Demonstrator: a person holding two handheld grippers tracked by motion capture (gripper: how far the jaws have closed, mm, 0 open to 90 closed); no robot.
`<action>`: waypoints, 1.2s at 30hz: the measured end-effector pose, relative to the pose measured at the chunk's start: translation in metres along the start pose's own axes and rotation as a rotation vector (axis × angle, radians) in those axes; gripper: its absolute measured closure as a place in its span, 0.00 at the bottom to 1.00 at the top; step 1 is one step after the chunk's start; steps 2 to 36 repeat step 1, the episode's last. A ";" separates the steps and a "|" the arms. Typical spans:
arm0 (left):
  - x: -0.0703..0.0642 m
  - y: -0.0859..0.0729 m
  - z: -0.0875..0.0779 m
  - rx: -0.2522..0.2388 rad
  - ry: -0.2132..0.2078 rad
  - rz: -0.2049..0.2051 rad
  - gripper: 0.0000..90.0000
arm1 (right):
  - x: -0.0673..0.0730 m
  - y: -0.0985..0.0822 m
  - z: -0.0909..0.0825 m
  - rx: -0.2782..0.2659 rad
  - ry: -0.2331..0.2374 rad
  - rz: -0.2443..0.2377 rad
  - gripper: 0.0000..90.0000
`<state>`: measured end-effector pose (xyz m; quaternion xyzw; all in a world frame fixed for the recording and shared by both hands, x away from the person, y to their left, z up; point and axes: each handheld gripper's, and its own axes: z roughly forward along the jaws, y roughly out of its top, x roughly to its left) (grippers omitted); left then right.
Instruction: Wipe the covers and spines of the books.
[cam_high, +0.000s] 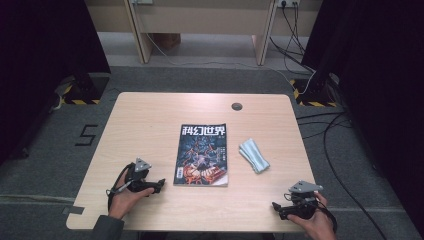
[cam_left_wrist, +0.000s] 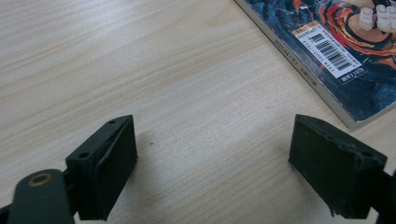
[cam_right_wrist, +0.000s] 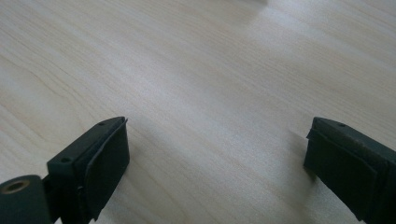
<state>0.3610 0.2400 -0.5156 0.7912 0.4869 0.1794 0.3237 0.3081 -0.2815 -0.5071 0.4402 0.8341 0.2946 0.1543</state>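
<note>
A magazine (cam_high: 202, 155) with a dark, colourful cover and white title characters lies flat in the middle of the table. Its near left corner with a barcode label (cam_left_wrist: 327, 51) appears in the left gripper view. A folded pale blue cloth (cam_high: 253, 155) lies just right of the magazine. My left gripper (cam_high: 160, 184) rests on the table left of the magazine's near corner, open, with bare wood between its jaws (cam_left_wrist: 212, 163). My right gripper (cam_high: 277, 207) sits near the front right edge, open over bare wood (cam_right_wrist: 217, 163), holding nothing.
The light wooden table (cam_high: 150, 125) has a round grommet (cam_high: 236, 106) near its far edge. Cables (cam_high: 325, 130) trail over the grey floor to the right. Wooden furniture legs (cam_high: 140, 40) stand beyond the table.
</note>
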 end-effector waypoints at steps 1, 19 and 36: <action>0.000 0.000 0.000 0.001 0.000 0.001 0.16 | 0.000 0.000 0.000 0.001 0.000 -0.001 0.08; 0.000 0.000 0.000 0.001 0.000 0.001 0.16 | 0.000 0.000 0.000 0.001 0.000 -0.001 0.08; 0.000 0.000 0.000 0.001 0.000 0.001 0.16 | 0.000 0.000 0.000 0.001 0.000 -0.001 0.08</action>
